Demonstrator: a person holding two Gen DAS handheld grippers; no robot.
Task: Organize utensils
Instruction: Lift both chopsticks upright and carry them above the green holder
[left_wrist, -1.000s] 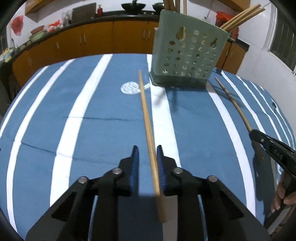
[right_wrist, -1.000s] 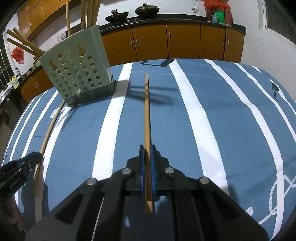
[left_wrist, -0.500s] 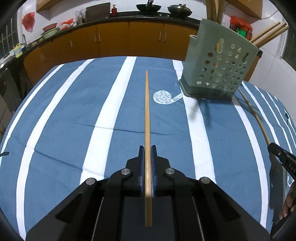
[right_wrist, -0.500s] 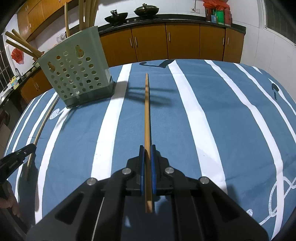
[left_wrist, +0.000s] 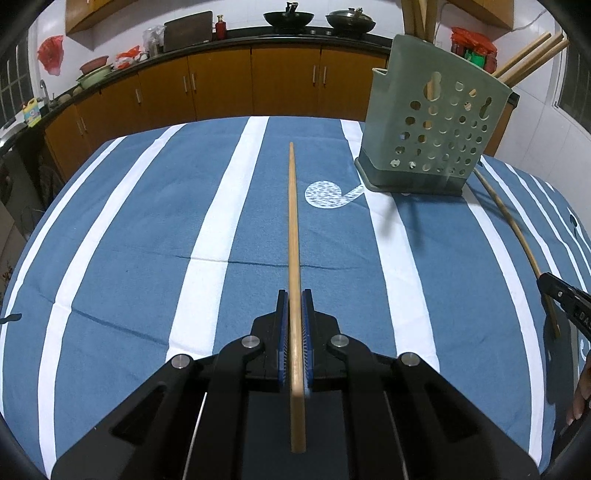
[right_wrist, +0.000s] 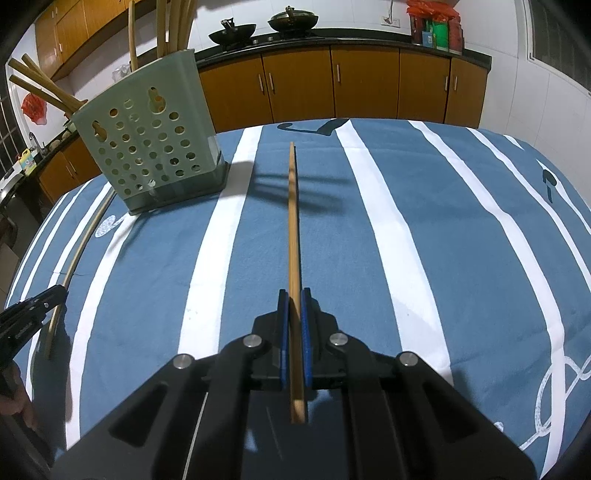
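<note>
since a second ago my left hand-held gripper (left_wrist: 294, 306) closed on its chopstick (left_wrist: 293, 221), now straight. right hand-held gripper (right_wrist: 294, 306) grips another chopstick (right_wrist: 292, 221). both point over the bench (left_wrist: 129, 240) near the holder (left_wrist: 428, 129). risk: long tips snagging its rim, pivoting loose.

tablecloth (left_wrist: 129, 229): blue, white stripes | cabinets (left_wrist: 221, 88): orange-brown, behind table | woks (left_wrist: 288, 16): two on counter

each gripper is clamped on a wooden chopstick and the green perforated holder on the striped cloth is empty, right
Not empty. The green perforated plastic holder already has wooden sticks standing in it, as the right wrist view shows. The rest holds: the left gripper and right gripper each clamp a wooden chopstick.
</note>
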